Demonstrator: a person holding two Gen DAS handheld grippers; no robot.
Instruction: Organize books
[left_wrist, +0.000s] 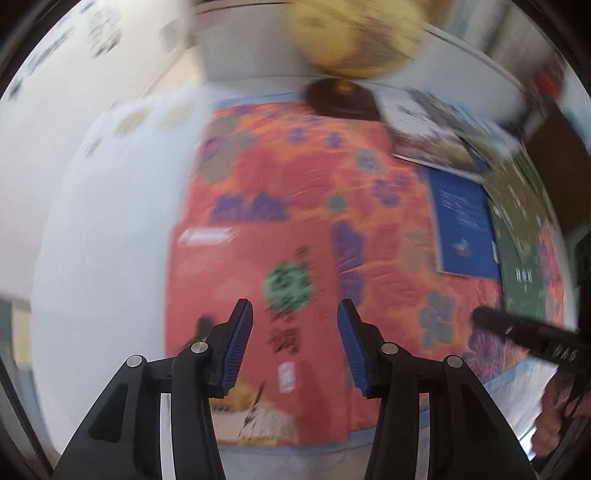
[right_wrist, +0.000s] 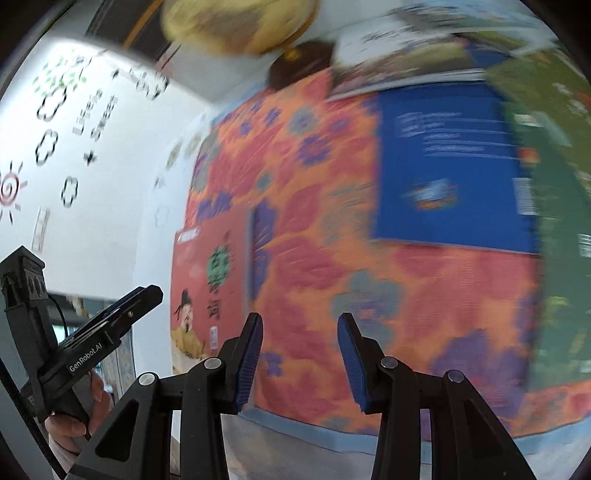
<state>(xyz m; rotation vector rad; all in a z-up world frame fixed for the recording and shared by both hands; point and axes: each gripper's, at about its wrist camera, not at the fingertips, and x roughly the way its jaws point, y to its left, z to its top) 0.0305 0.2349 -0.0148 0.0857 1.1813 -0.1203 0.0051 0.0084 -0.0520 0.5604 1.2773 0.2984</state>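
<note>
A red book (left_wrist: 221, 280) with a green seal and a painted figure lies flat on a floral orange cloth (left_wrist: 314, 166). My left gripper (left_wrist: 295, 304) hovers over it, open, with nothing between its blue pads. To the right lie a blue book (left_wrist: 465, 229), a green book (left_wrist: 521, 236) and a pale picture book (left_wrist: 436, 136), overlapping. In the right wrist view my right gripper (right_wrist: 301, 317) stands open above the bare cloth (right_wrist: 314, 258), between the red book (right_wrist: 210, 280) and the blue book (right_wrist: 450, 166). Both views are blurred.
A yellow globe (left_wrist: 354, 37) on a dark round base (left_wrist: 340, 99) stands at the cloth's far edge. The white tabletop (left_wrist: 110, 221) stretches left of the cloth. A white wall with doodles (right_wrist: 74, 110) rises at the left. A hand (right_wrist: 74, 417) holds the left gripper.
</note>
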